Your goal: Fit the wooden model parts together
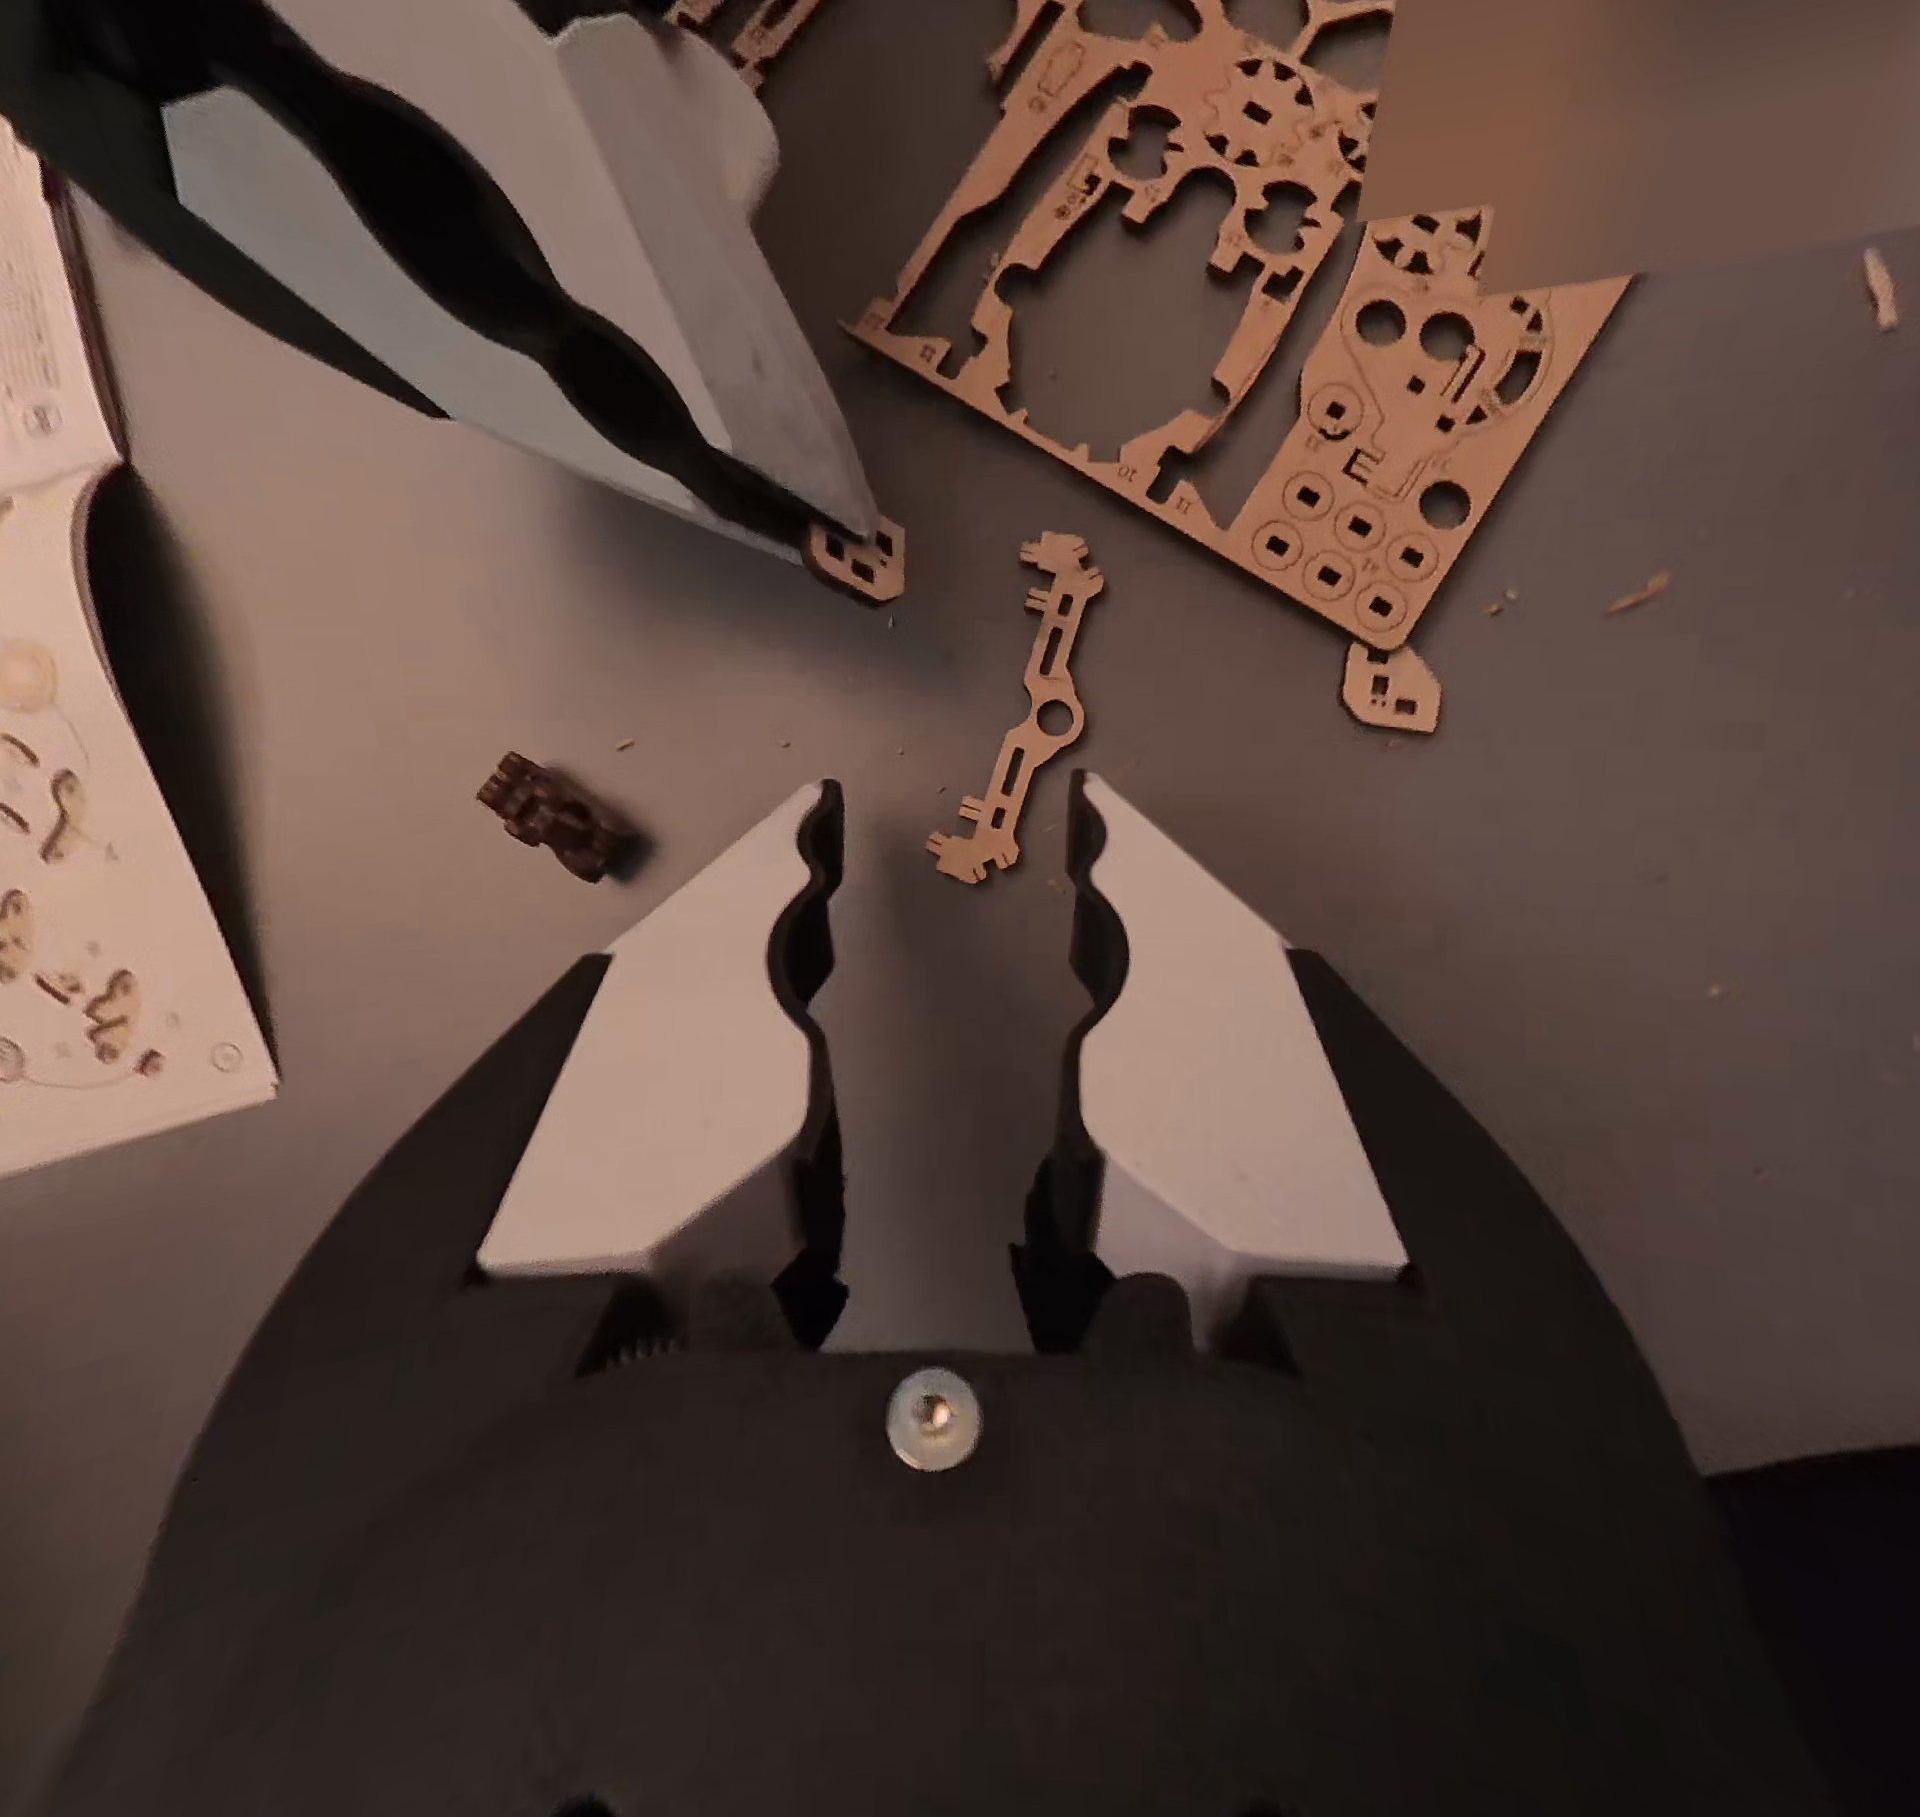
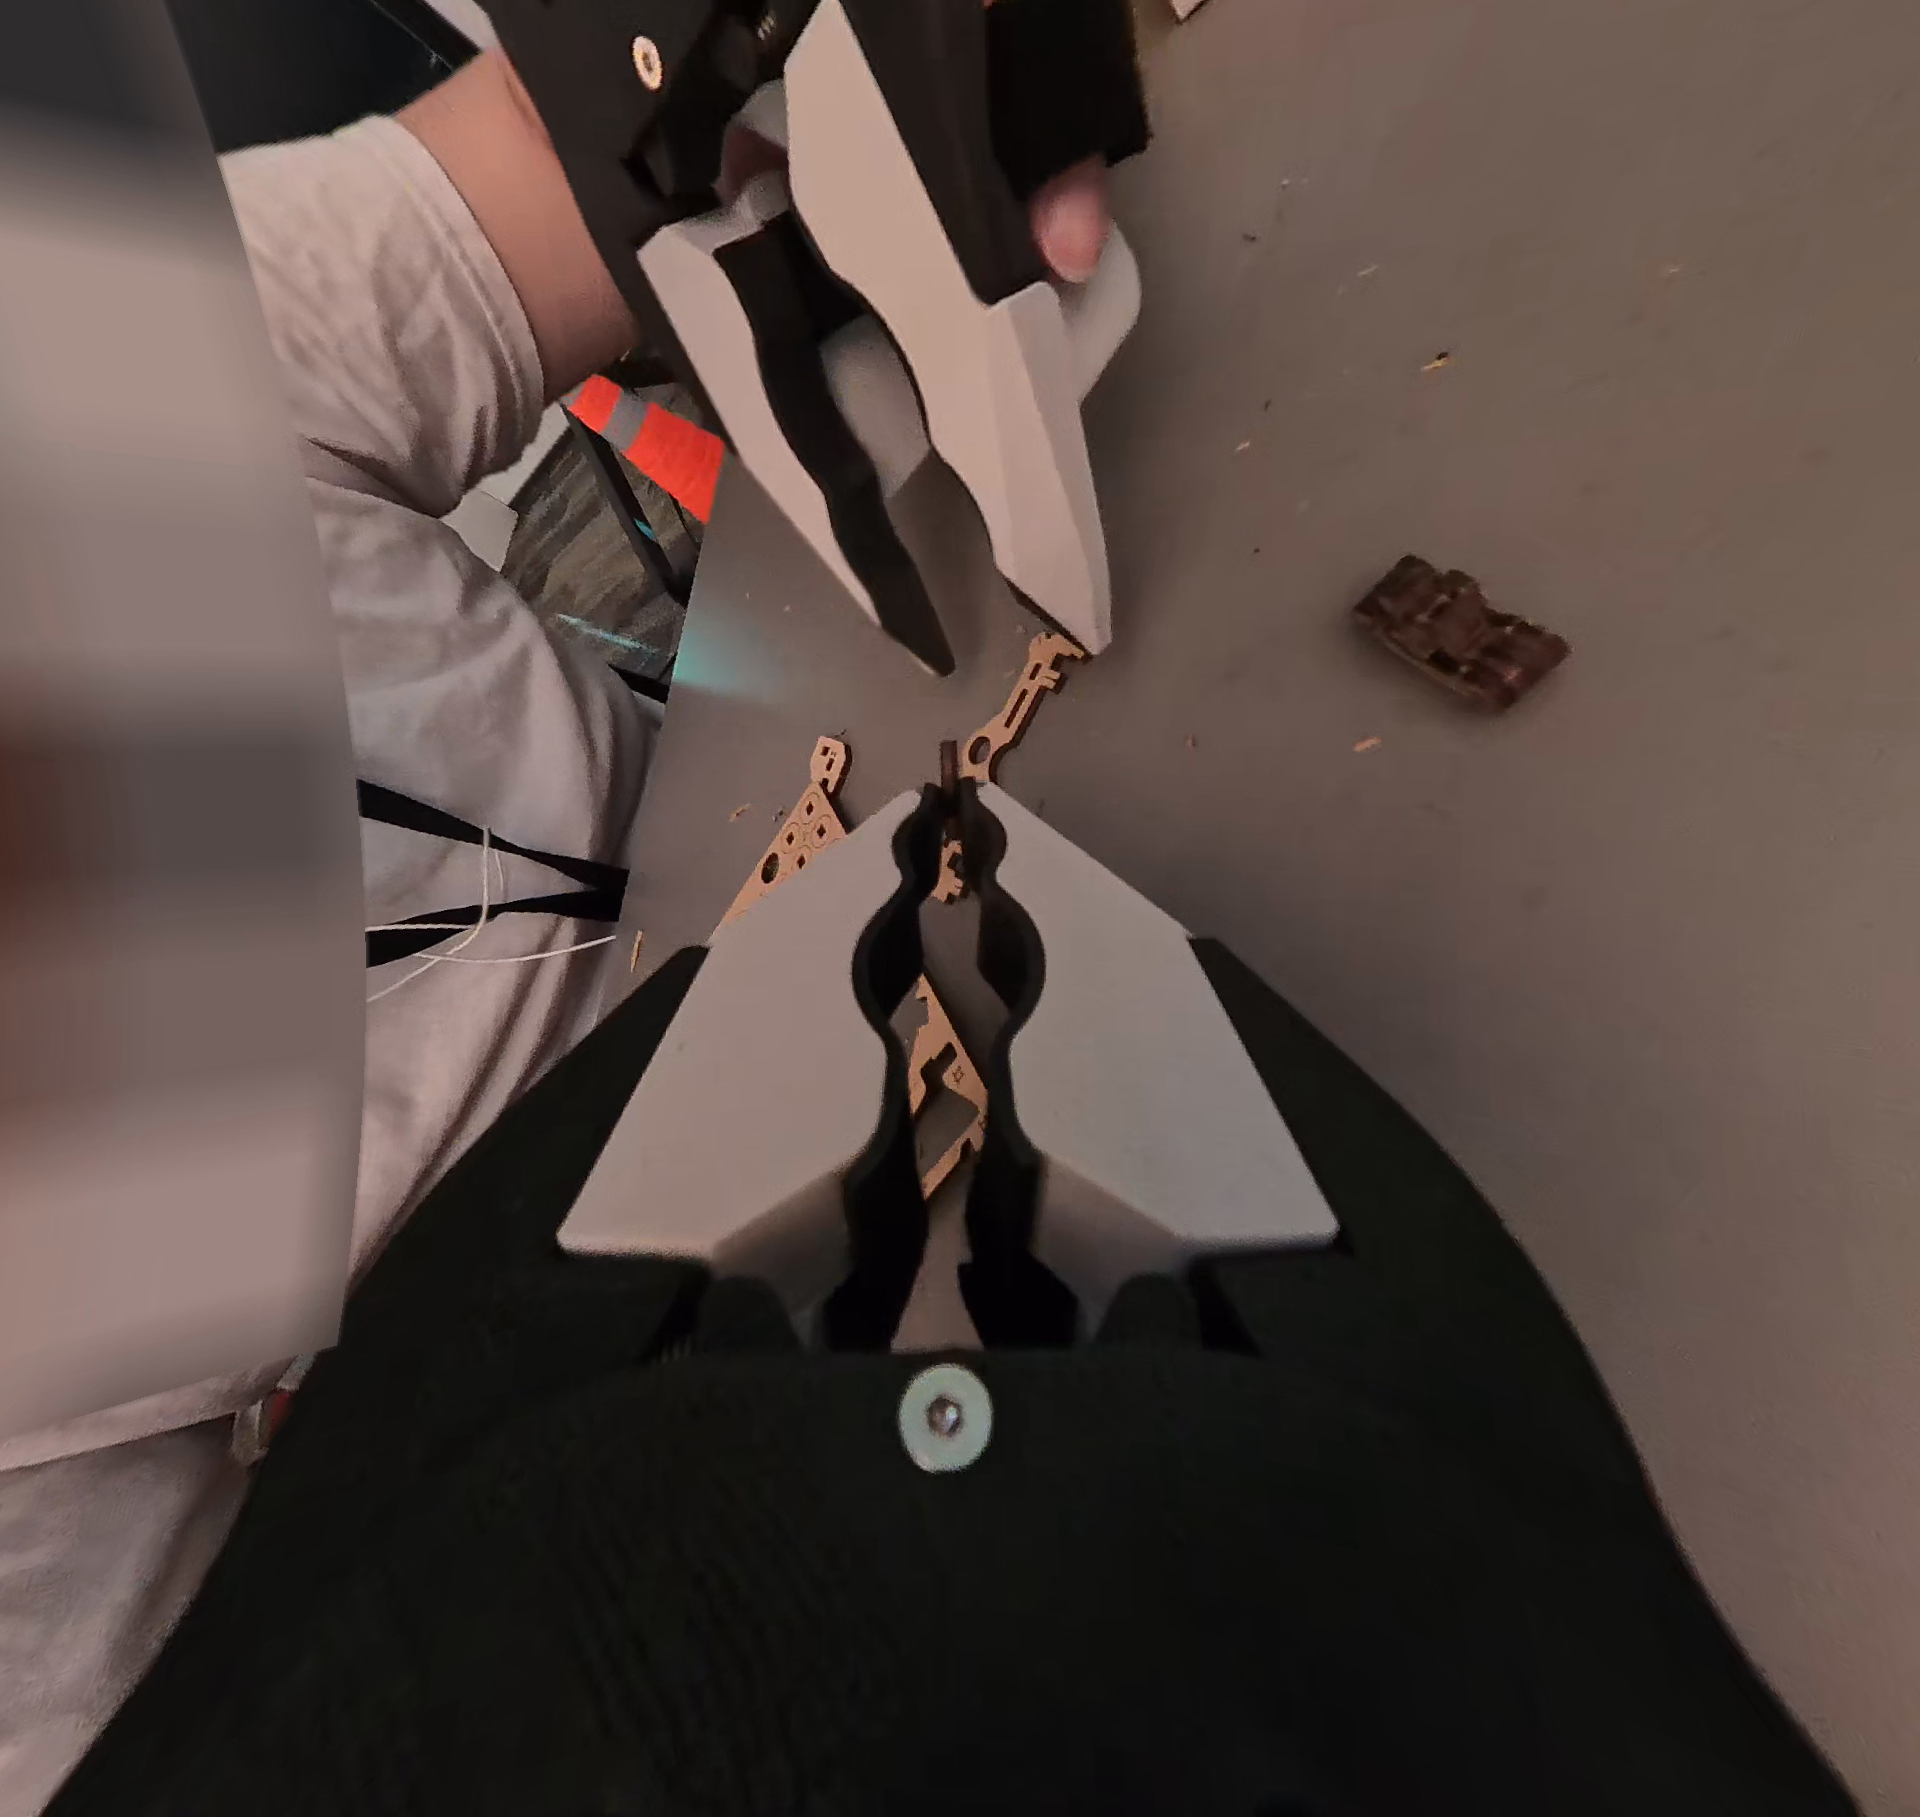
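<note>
My left gripper is open and empty, its tips on either side of the near end of a long thin wooden strip that lies flat on the grey table. My right gripper reaches in from the upper left, shut on a small slotted wooden piece just above the table, left of the strip's far end. In the right wrist view my right gripper pinches that piece edge-on. Beyond it lie the strip and the open left gripper.
Punched-out wooden sheets lie at the back right, with a small loose piece beside them. A small dark assembled block sits to the left. An instruction booklet lies at the far left. A person in a white shirt is close by. One gripper's finger ends stand about 4 centimetres off the other's. My left tips are roughly 6 centimetres from the small dark assembled block. Look for it in the right wrist view too.
</note>
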Motion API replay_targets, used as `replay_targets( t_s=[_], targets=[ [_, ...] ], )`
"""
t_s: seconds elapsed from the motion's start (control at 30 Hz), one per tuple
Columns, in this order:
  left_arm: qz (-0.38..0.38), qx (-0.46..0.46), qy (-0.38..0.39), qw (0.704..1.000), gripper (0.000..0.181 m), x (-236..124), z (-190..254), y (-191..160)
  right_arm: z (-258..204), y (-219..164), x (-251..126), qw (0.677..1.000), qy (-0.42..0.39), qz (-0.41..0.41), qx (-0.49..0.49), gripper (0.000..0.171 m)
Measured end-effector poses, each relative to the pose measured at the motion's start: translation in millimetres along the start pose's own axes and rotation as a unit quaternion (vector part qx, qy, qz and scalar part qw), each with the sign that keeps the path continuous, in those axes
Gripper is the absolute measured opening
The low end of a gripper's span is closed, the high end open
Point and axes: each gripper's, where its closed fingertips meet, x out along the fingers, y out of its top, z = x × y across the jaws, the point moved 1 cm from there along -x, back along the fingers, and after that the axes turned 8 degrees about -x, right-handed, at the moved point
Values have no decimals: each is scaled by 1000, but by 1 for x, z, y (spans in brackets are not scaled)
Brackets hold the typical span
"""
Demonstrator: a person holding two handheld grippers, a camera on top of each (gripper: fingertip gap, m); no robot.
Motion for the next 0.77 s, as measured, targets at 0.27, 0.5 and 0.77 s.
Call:
replay_targets(
  t_s=[0.27,0.5,0.77],
  targets=[
    [-72,33,-46,996,35,8,-4,-16,1,0,-2,1000,8,7,7,1],
    [-60,44,-32,997,17,10,-7,-14,2,-1,-2,1000,9,3,13,1],
    [-26,170,179,969,17,4,-9,-15,3,-4,-2,991,41,25,125,1]
  ],
)
